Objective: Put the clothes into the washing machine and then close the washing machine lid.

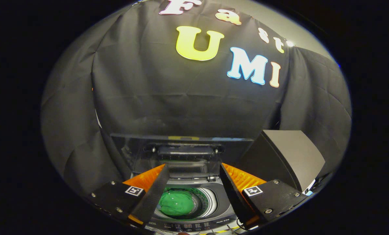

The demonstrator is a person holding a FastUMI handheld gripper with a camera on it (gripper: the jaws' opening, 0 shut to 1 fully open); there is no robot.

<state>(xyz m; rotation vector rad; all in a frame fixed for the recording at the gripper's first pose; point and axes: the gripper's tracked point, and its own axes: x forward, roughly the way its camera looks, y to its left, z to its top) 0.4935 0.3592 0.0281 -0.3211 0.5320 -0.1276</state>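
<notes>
Clothes (176, 204), a green bundle, lay inside the drum of the washing machine (188, 195) at the lower centre of the gripper view, seen between the two fingers. The gripper (192, 189) was released, its black-and-orange fingers (155, 192) spread wide with nothing held between them. The lid (181, 153) stood raised and open just beyond the fingertips, in the lower middle of the frame, with its dark handle bar across it.

Judged from this, the loading looked done and the closing of the lid remained. The lid could slam or slip off a single finger if it were pushed near its hinge or off centre; a finger could also get trapped under its edge as it dropped.

A dark grey box (286, 160) stood at the lower right, just beside the right finger, and might block a sideways swing toward the lid
</notes>
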